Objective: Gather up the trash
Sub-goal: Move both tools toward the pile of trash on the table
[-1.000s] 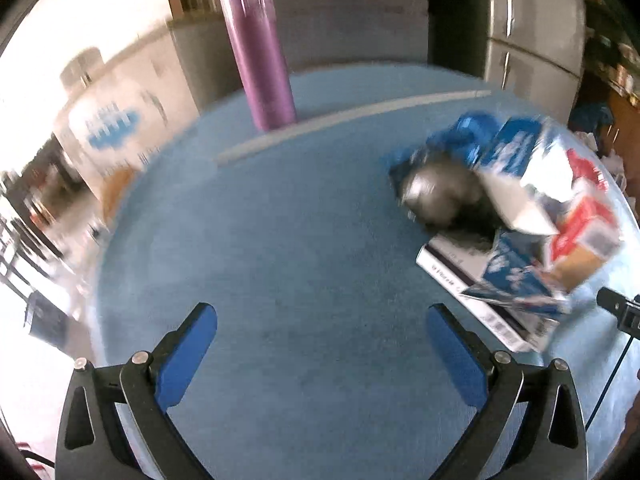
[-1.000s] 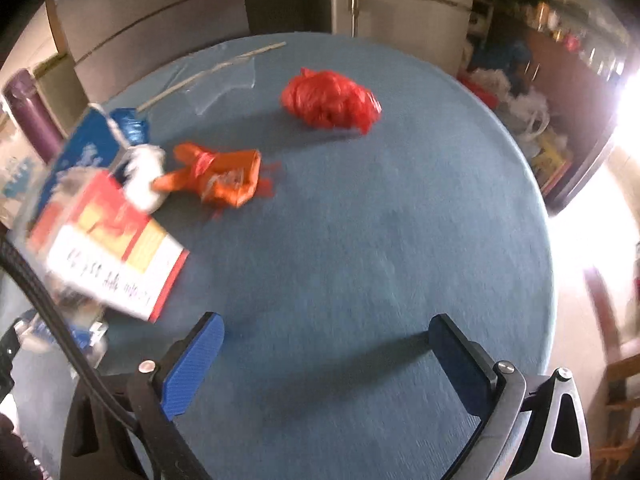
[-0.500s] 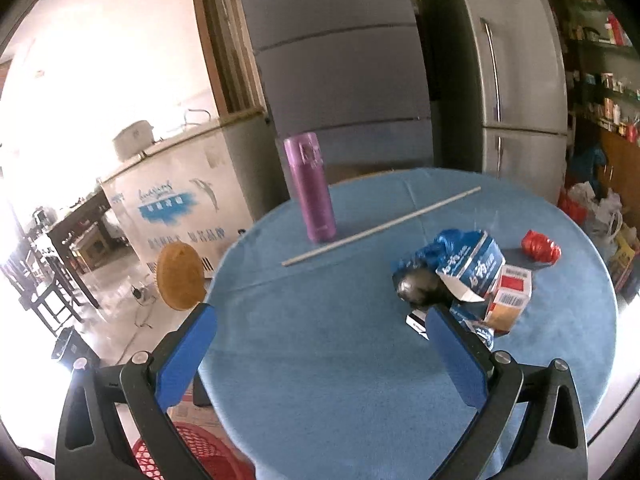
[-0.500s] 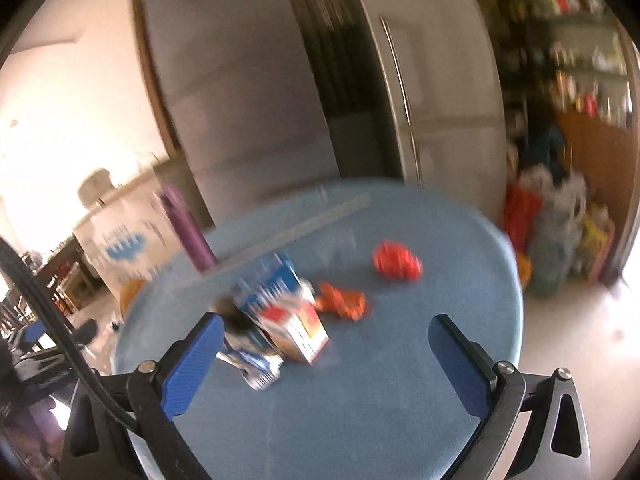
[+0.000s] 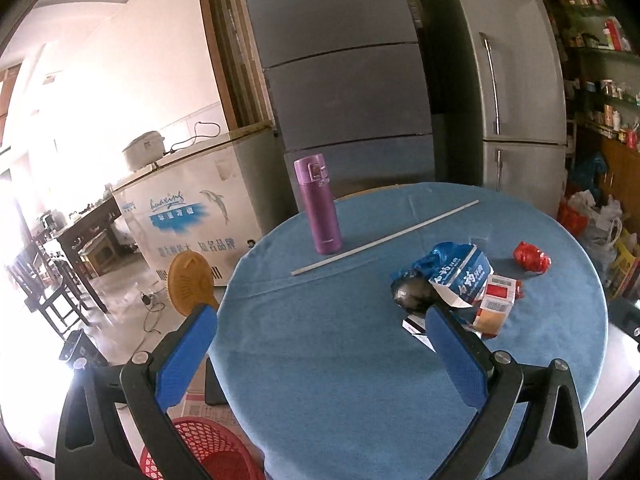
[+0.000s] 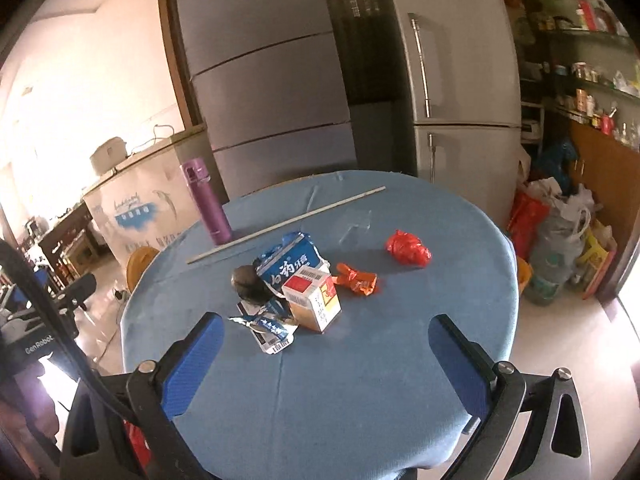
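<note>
Trash lies on a round blue table (image 5: 340, 360) (image 6: 360, 380). It is a blue carton (image 5: 460, 274) (image 6: 290, 264), a red-and-white box (image 5: 494, 306) (image 6: 314, 296), a black crumpled lump (image 5: 412, 294) (image 6: 246, 278), a flattened wrapper (image 6: 268, 330), an orange wrapper (image 6: 358, 278) and a red crumpled bag (image 5: 532, 256) (image 6: 408, 248). My left gripper (image 5: 320, 360) is open and empty, above the table's near left edge. My right gripper (image 6: 326, 368) is open and empty, just short of the pile.
A purple flask (image 5: 318, 204) (image 6: 206, 202) stands at the far left of the table, beside a long white stick (image 5: 384, 238) (image 6: 286, 224). A red basket (image 5: 208, 452) sits on the floor below the near edge. Fridges and a chest freezer (image 5: 188, 216) stand behind.
Both grippers have pulled back and up from close over the table, so the whole table and room now show. Both stay open and empty.
</note>
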The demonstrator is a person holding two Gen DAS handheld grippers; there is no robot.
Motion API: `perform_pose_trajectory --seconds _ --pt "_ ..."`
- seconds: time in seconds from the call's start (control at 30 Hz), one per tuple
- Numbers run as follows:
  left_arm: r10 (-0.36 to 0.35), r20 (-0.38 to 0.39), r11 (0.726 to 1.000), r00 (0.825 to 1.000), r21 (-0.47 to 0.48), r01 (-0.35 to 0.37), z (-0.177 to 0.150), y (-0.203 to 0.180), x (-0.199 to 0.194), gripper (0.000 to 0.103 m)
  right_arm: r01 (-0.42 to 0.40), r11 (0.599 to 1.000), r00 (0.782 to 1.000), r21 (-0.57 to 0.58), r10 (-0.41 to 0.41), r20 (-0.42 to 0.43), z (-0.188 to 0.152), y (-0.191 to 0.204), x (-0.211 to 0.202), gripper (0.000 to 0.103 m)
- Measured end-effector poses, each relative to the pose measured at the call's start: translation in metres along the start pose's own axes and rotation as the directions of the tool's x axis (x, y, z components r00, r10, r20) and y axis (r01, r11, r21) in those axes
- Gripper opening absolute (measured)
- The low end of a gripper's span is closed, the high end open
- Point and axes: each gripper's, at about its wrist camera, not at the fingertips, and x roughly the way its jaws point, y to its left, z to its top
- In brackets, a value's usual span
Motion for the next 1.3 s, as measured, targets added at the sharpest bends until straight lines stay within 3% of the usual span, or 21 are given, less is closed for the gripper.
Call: perform_pose_trajectory --seconds 0.7,1.0,1.13,1.3 --pt "-0.026 -0.016 1.000 1.000 -0.009 0.026 -0.002 0.008 0.003 0.103 0.029 0.999 0.997 0.018 -0.028 -0.075 -0.001 0.007 0.019 0.103" --pt "-0.040 -0.065 0.999 0.997 -0.020 0.039 -0.009 0.013 0.026 0.103 0.031 0.999 0.993 0.042 -0.026 -0.114 -0.004 0.002 0.039 0.103" --pt "-0.086 -0.109 0.996 0.990 -0.021 0.084 -0.012 0.013 0.047 0.103 0.007 0.998 0.990 0.060 0.002 -0.139 0.000 0.000 0.061 0.103" --pt "-0.189 -0.208 0.982 0.960 -0.051 0.183 -0.021 0.011 0.084 0.103 -0.034 0.994 0.980 0.102 0.054 -0.192 0.004 -0.004 0.111 0.103"
